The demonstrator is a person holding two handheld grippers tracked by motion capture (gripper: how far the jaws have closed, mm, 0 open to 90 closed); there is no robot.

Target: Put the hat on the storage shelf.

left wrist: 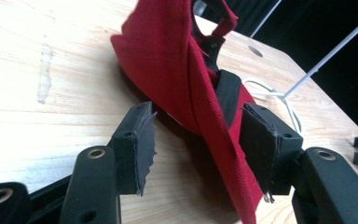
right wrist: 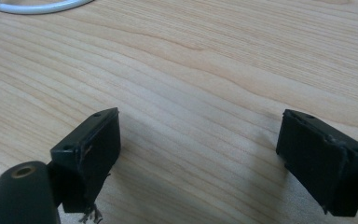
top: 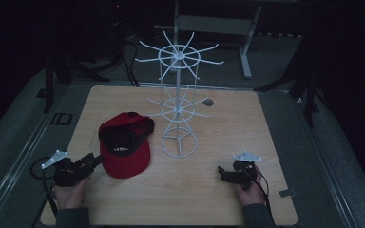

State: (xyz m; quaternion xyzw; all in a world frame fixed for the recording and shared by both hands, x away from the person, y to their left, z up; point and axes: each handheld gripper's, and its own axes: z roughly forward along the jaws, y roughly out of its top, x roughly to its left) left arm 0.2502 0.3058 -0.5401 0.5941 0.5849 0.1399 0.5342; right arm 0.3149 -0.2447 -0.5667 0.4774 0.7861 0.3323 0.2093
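cap [top: 125,151]: red, black lining | rack [top: 178,107]: white wire | table [top: 218,199]: pale woodgrain | tongs [left wrist: 196,144]: black

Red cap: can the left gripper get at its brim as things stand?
Probably yes. The left gripper stands open with the red cap brim's edge already between its jaws, and nothing blocks it on the table.

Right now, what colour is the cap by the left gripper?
Red, with black lining and back strap; the cap shows best in the left gripper view.
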